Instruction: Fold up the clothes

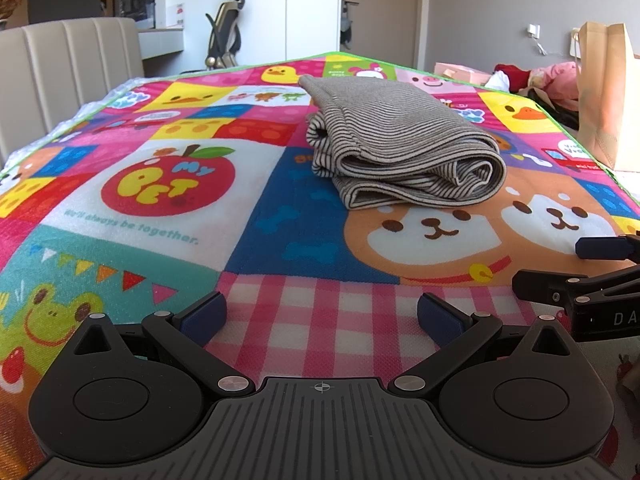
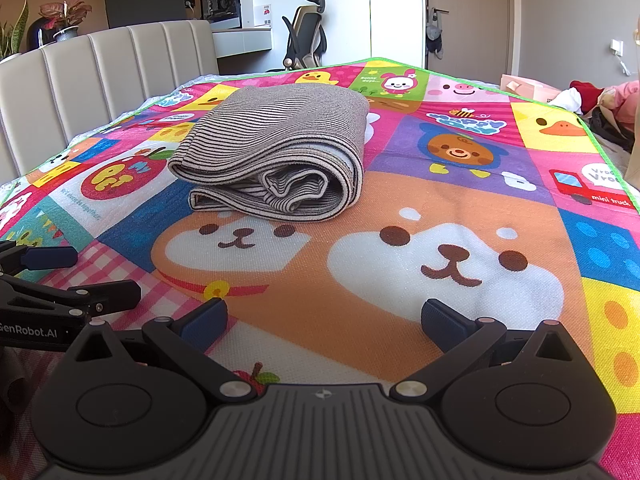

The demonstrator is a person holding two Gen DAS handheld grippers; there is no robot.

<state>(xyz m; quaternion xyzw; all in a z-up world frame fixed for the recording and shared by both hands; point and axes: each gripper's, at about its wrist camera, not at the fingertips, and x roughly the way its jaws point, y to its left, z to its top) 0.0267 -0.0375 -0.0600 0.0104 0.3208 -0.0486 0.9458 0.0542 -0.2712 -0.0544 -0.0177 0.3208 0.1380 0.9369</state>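
A grey-and-black striped garment (image 1: 396,148) (image 2: 276,160) lies folded into a thick bundle on the colourful cartoon mat (image 1: 168,208) (image 2: 460,200). My left gripper (image 1: 322,318) is open over the pink checked patch, well short of the bundle and empty. My right gripper (image 2: 324,322) is open above the orange dog print, also short of the bundle, with nothing between its fingers. Each gripper shows at the other view's edge: the right gripper (image 1: 580,272) at the right side, the left gripper (image 2: 72,276) at the left side.
A beige padded headboard (image 2: 104,72) runs along the left of the mat. A brown paper bag (image 1: 608,92) stands at the right edge, with a pile of red, pink and white clothes (image 1: 532,80) and a pink box (image 2: 528,86) behind. An office chair (image 2: 306,36) and desk stand beyond.
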